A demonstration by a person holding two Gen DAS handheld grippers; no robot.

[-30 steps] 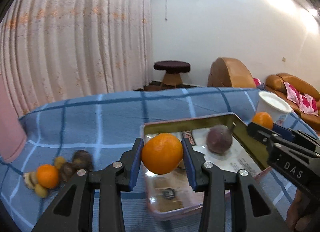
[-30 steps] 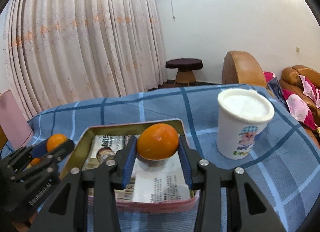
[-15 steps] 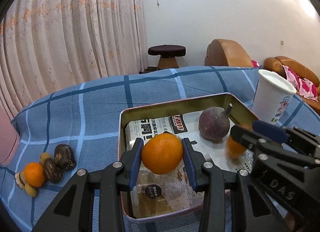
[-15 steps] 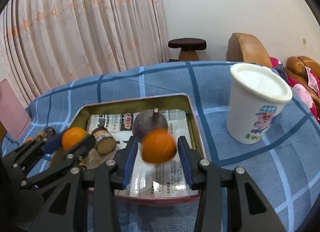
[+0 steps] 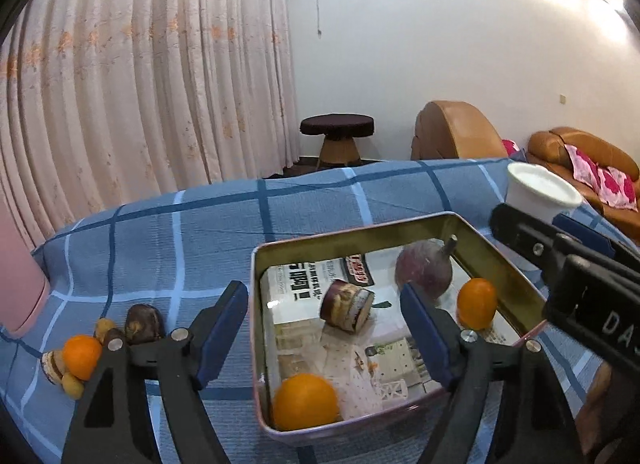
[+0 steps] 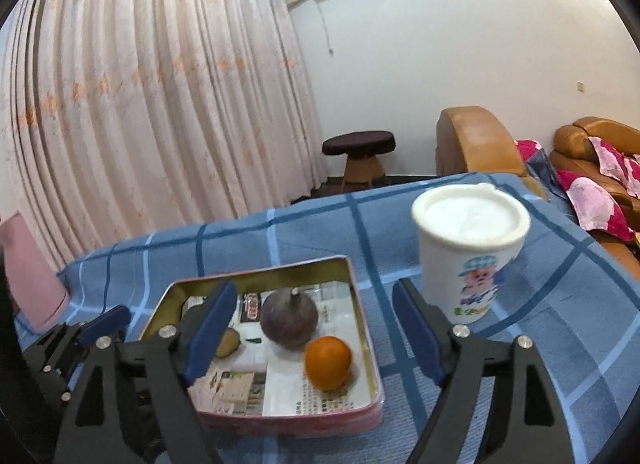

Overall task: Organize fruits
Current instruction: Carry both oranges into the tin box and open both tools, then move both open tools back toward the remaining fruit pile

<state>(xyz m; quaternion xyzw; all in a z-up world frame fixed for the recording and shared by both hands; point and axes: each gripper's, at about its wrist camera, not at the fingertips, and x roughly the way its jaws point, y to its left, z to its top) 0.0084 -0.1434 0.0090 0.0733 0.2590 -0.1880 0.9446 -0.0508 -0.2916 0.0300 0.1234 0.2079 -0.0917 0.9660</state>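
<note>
Two oranges now lie in the metal tray (image 5: 256, 304): one orange (image 5: 305, 400) sits in its near left corner against the wall, and the other orange (image 6: 328, 356) rests on the newspaper lining near the right wall, just beside a purple round fruit with a stem (image 6: 289, 319). A short brown cut piece (image 5: 347, 311) lies on its side toward the middle of the tray. Both tools are empty above the tray: the left gripper (image 5: 323, 338) has its blue pads spread wide with nothing between them, and the right gripper (image 6: 314, 334) is equally wide apart. By the look of it, the step in hand is to clear the tray and fetch what is left. That is the small heap on the blue checked cloth (image 5: 200, 232) to the left, well apart from the tray: a third orange (image 5: 82, 356), dark brown pieces (image 5: 142, 328) and some small yellowish bits touching one another. To do it well, lift each tool straight up past the tray walls before swinging sideways, so a finger does not catch the rim or nudge the oranges into a roll. The left tool is the nearer one to the heap; take one piece at a time, closing across its widest part, since the pieces touch and a neighbour could be dragged along. The white lidded cup (image 6: 468, 252) stands just right of the tray, so the right tool should keep away from it.
</note>
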